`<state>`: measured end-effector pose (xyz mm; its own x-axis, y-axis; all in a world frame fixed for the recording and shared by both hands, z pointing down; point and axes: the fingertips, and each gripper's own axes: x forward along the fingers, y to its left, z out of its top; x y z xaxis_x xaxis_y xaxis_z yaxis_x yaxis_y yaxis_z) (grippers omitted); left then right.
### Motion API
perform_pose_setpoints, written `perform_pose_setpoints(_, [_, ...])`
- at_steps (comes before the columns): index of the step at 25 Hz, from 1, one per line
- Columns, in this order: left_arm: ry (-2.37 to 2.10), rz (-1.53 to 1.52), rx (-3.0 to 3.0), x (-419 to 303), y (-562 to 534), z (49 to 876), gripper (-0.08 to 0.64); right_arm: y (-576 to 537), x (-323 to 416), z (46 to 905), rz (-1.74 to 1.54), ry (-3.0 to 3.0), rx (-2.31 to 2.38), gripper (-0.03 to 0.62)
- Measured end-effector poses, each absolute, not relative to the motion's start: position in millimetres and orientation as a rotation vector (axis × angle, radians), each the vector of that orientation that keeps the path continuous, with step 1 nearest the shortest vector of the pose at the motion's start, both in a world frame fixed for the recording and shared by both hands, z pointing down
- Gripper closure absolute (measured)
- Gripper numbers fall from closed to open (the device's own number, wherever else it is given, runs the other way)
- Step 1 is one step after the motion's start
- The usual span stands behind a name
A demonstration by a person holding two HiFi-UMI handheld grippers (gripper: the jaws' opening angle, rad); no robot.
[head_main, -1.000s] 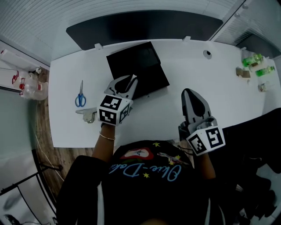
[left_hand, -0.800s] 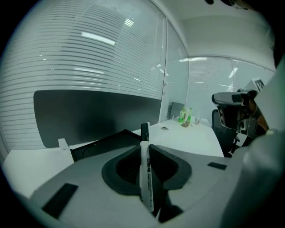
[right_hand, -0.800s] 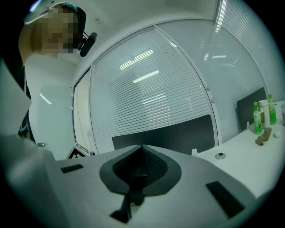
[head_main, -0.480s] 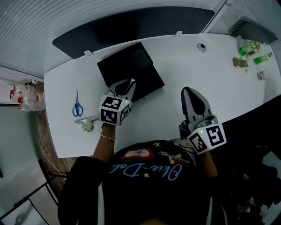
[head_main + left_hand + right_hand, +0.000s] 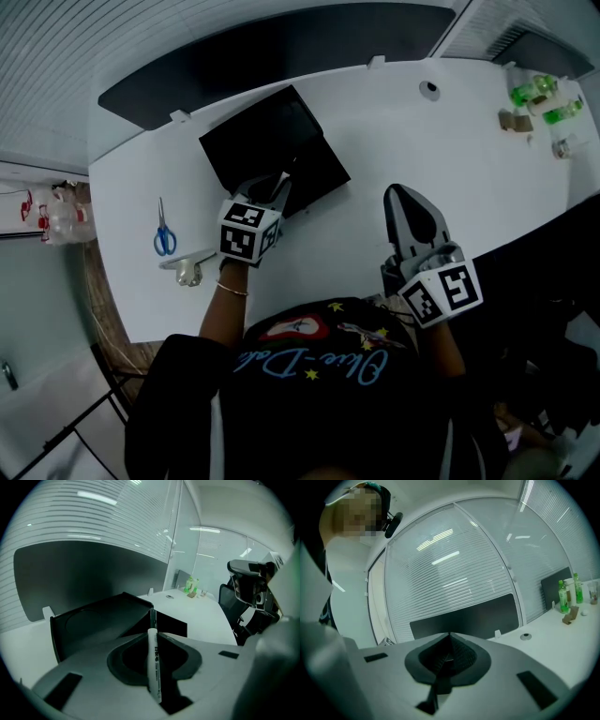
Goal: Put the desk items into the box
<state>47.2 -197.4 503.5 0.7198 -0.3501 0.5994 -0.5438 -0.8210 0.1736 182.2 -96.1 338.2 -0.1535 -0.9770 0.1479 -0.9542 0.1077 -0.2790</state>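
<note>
A drop-off, I judge: the left gripper (image 5: 273,186) has its jaws clamped on a slim white marker pen (image 5: 153,663) at the near edge of the open black box (image 5: 267,141); next, carry it over the cavity and release; the right gripper (image 5: 410,202) has its jaws closed, empty; only the left gripper view shows the pen; only the head view shows blue-handled scissors (image 5: 164,230) on the white worktop (image 5: 469,159).

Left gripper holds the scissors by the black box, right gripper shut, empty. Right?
No: the left gripper holds a white marker, as the left gripper view shows. The scissors lie on the desk. Rest stands: it is by the black box, right gripper shut, empty.
</note>
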Motion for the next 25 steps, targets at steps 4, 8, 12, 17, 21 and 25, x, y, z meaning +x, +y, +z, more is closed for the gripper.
perform_pose_setpoints(4, [-0.679,0.845,2.568,48.1,-197.7,512.0,0.488,-95.7,185.7,341.6,-0.490,2.267,-2.004,0.581])
perform_pose_setpoints(8, [-0.669,0.886,2.555,50.9,-197.9,517.9,0.488,-95.6,188.4,344.0,-0.499,2.259,-2.005,0.581])
perform_pose_setpoints(12, [-0.656,0.941,2.540,53.6,-199.3,525.1,0.489,-95.6,191.5,345.0,-0.500,2.252,-2.010,0.581])
perform_pose_setpoints(17, [-0.641,0.985,2.532,57.4,-199.5,532.6,0.489,-92.3,197.8,345.3,-0.499,2.237,-2.023,0.581])
perform_pose_setpoints(21, [-0.626,1.008,2.521,60.4,-200.4,538.4,0.488,-91.0,201.4,345.4,-0.500,2.229,-2.032,0.581])
perform_pose_setpoints(25, [-0.610,1.045,2.512,63.0,-200.8,544.1,0.488,-88.0,204.8,345.2,-0.503,2.216,-2.043,0.581])
